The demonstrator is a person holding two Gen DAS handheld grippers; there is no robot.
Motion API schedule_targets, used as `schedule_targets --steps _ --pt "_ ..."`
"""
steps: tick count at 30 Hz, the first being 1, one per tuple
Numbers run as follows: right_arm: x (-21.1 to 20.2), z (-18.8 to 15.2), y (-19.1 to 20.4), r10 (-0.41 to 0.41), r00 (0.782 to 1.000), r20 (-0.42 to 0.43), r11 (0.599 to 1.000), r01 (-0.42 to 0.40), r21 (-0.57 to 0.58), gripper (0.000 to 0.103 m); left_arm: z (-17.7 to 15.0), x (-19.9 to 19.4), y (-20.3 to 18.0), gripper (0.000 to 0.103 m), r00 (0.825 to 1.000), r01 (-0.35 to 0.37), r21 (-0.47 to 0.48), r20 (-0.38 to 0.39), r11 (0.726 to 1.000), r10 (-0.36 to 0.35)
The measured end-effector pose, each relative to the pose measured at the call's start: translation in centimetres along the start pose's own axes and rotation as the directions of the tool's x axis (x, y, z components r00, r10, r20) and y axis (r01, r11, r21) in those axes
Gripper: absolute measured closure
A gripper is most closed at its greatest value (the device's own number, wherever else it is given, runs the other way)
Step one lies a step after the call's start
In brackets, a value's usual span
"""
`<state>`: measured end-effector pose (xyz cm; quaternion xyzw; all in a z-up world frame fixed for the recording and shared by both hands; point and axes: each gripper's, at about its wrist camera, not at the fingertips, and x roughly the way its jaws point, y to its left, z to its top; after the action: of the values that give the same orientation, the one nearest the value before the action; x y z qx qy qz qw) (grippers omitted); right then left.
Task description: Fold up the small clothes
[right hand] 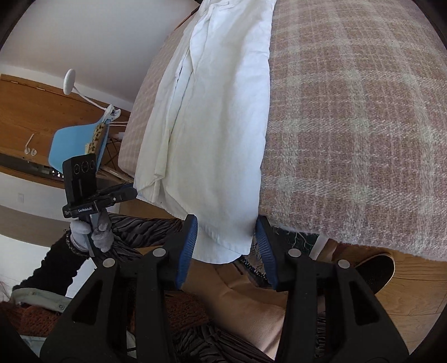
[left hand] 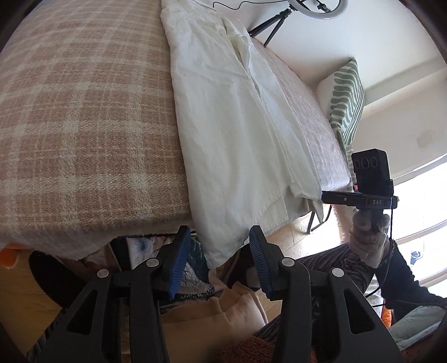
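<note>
While the left wrist view looks along the blanket (left hand: 83,125) from its near edge, it alone takes in a tripod (left hand: 272,25) with a ring light (left hand: 321,11), a green-striped pillow (left hand: 347,97) and a bright window at the far right. A white garment (left hand: 223,125), thin and creased, lies lengthwise on the tan plaid weave, and its near corner hangs over the edge. That corner drops between the 2 blue ribbed fingers (left hand: 178,259) of the left gripper (left hand: 220,262), which are spread and apart from the cloth. The right gripper (left hand: 335,196) shows from outside, level at the garment's other near corner, gripped from below by a gloved hand (left hand: 368,237); I cannot tell from here how its fingers are set.

Where the right wrist view takes over, it shows what the other lacks: a wooden wall, a blue chair (right hand: 78,145) and a white lamp (right hand: 69,81) on the left, and a dark shoe (right hand: 377,273) on the plank floor at the right. Here the garment (right hand: 218,111) runs up the coarse blanket (right hand: 363,125), and its hanging hem falls between the spread fingers (right hand: 187,251) of the right gripper (right hand: 226,251). The right pad looks just beside the hem's edge, though contact is unclear. The left gripper (right hand: 120,194) is level beside the far corner, its handle in a grey glove (right hand: 92,234).
</note>
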<state>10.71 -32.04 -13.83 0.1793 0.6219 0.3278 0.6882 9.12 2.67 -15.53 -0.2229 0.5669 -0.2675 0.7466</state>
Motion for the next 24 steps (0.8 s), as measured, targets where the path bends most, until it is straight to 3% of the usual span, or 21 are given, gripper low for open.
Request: schedule_targets --steps 5,7,9,12,24 --pt "1.2 0.2 -0.6 0.058 0.998 -0.024 0.997 -0.057 0.043 0.057 0.4 0.1 0.1 0.065 0.997 0.078 -0.027 -0.007 0.997 -0.078" --pt "1.4 -0.1 -0.5 0.099 0.995 -0.027 0.994 -0.098 0.052 0.058 0.5 0.1 0.1 0.079 0.994 0.103 -0.031 -0.015 0.994 -0.104" --pt "1.2 -0.2 -0.1 0.126 0.992 -0.013 0.991 -0.125 0.047 0.081 0.7 -0.1 -0.4 0.089 0.994 0.107 -0.002 -0.011 0.994 -0.107" --pt "0.5 -0.2 0.2 0.153 0.988 0.026 0.987 -0.154 0.054 0.089 1.1 -0.5 -1.2 0.092 0.992 0.122 0.023 0.011 0.992 -0.122" --pt "-3.0 2.6 2.0 0.213 0.958 0.192 0.975 -0.222 0.025 0.091 6.5 -3.2 -2.6 0.094 0.97 0.182 0.027 0.161 0.983 -0.184"
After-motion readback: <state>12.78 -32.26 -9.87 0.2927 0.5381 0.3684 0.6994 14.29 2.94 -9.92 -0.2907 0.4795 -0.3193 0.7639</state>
